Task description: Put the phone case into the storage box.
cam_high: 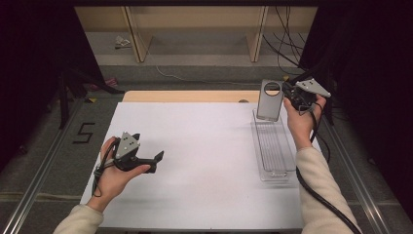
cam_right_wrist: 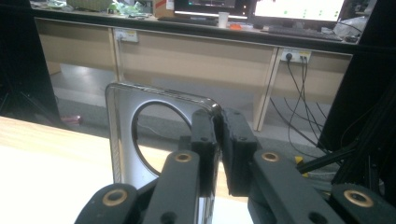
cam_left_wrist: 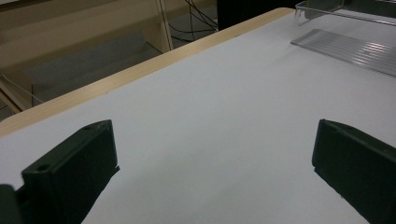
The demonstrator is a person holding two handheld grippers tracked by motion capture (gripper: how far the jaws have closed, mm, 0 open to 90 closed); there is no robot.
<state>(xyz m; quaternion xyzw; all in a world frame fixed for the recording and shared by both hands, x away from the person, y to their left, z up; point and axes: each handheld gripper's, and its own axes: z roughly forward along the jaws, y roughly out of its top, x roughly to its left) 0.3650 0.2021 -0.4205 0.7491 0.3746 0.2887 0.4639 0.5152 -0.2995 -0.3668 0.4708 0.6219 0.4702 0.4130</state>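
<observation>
The left gripper (cam_high: 146,161) hovers low over the bare white worktop (cam_high: 195,146), its fingers (cam_left_wrist: 74,168) spread wide on nothing. Further right, the right gripper (cam_high: 287,92) pinches a silver phone case (cam_high: 269,100) (round camera cutout on top) upright above the clear tray's (cam_high: 272,151) far end.

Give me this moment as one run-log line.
right gripper: shut on grey phone case with round cutout, held above clear plastic tray | left gripper: open, empty, over white table
</observation>
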